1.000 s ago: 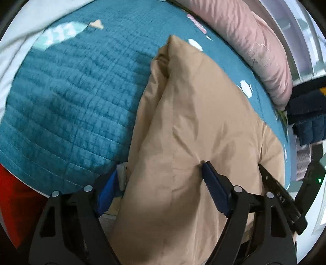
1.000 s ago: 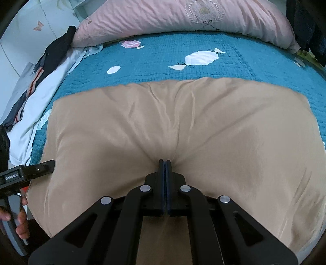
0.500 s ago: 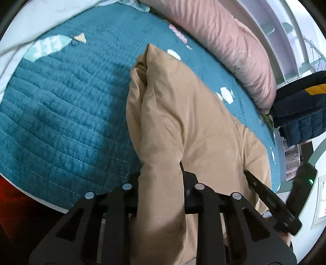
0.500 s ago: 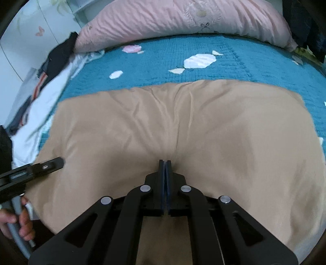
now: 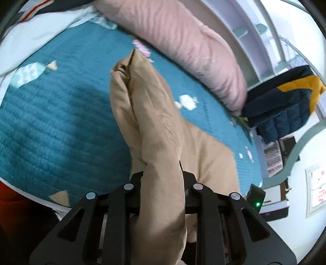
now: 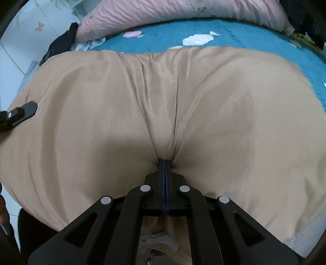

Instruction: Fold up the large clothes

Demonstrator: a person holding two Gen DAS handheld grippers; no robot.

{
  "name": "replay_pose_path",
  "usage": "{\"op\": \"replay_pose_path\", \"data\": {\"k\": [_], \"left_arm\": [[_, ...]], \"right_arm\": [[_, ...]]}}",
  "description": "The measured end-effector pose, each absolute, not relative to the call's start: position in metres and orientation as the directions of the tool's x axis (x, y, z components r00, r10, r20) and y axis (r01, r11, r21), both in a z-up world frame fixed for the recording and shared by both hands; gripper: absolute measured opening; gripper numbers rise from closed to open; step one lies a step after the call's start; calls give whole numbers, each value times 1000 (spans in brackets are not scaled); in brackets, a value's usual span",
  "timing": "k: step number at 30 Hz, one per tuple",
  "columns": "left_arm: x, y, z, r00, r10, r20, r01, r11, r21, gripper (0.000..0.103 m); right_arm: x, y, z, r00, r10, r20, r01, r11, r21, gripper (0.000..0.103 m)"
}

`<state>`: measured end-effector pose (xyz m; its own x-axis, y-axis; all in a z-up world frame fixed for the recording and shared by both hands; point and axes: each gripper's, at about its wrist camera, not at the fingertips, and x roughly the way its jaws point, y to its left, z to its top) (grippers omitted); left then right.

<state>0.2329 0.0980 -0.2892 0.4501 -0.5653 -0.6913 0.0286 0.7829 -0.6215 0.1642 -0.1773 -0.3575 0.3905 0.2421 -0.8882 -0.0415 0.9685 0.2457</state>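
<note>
A large tan padded garment (image 6: 203,106) lies across the teal quilted bed (image 6: 234,34). In the right wrist view my right gripper (image 6: 165,163) is shut on its near edge, with the fabric puckered at the fingertips. In the left wrist view my left gripper (image 5: 162,179) is shut on a thick bunched fold of the same tan garment (image 5: 150,114), which rises as a ridge away from the fingers over the teal bed (image 5: 51,114). The left gripper's tip also shows at the left edge of the right wrist view (image 6: 22,112).
A long pink pillow (image 5: 183,40) lies along the far side of the bed, also in the right wrist view (image 6: 183,10). A navy and yellow jacket (image 5: 285,102) sits at the right. White and dark clothes (image 5: 30,34) lie at the far left.
My left gripper went from open around the tan fold to shut on it and has lifted it. My right gripper stayed shut on the edge, and the garment now fills more of its view.
</note>
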Motion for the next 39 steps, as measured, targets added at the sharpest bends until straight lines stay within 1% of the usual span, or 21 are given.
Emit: {"op": "replay_pose_path", "data": {"k": [3, 6, 7, 8, 10, 11, 14, 17, 19, 24, 29, 32, 33, 35, 36, 39], "left_arm": [[229, 80, -270, 452, -590, -669, 77, 773, -630, 21], [226, 52, -253, 438, -615, -656, 128, 765, -631, 22], [227, 41, -250, 426, -626, -653, 138, 759, -637, 22], [228, 29, -248, 414, -636, -651, 152, 753, -640, 22], [229, 4, -242, 408, -641, -650, 186, 756, -628, 21], [231, -11, -238, 400, -650, -645, 198, 749, -632, 21], [237, -54, -228, 385, -664, -641, 236, 742, -627, 21], [245, -99, -228, 354, -667, -656, 264, 744, -614, 22], [250, -131, -234, 324, -670, -668, 283, 742, -608, 22], [258, -215, -256, 238, -669, -704, 332, 737, -588, 22], [262, -272, -283, 158, -656, -738, 367, 733, -572, 22], [273, -294, -315, 70, -650, -757, 315, 734, -602, 30], [275, -295, -324, 47, -649, -759, 291, 736, -612, 37], [280, -294, -335, 6, -688, -726, 243, 705, -666, 47], [281, -292, -334, -4, -715, -699, 227, 680, -697, 54], [278, -281, -313, 33, -770, -637, 241, 625, -743, 67]], "right_arm": [[148, -176, -346, 393, 249, -885, -53, 967, 249, 2], [148, -178, -372, 332, 263, -906, -31, 963, 269, 1], [149, -181, -380, 331, 282, -901, -20, 956, 292, 0], [152, -190, -386, 334, 334, -881, 0, 935, 355, 0], [152, -201, -380, 338, 376, -863, 16, 914, 405, 0], [148, -209, -370, 372, 378, -848, 11, 912, 411, 2], [138, -233, -350, 431, 350, -832, 29, 916, 400, 2], [129, -268, -333, 487, 261, -833, 73, 938, 337, 2], [125, -293, -324, 520, 155, -840, 115, 962, 249, 2], [116, -345, -321, 541, 106, -835, 175, 956, 234, 2], [116, -386, -325, 550, 76, -832, 234, 942, 241, 5], [120, -402, -328, 548, 73, -833, 257, 933, 251, 5], [119, -406, -327, 550, 69, -832, 258, 934, 248, 5], [115, -412, -323, 558, 68, -827, 258, 933, 251, 5], [114, -413, -321, 561, 68, -825, 260, 932, 254, 5], [106, -415, -307, 587, 59, -807, 260, 931, 257, 5]]}}
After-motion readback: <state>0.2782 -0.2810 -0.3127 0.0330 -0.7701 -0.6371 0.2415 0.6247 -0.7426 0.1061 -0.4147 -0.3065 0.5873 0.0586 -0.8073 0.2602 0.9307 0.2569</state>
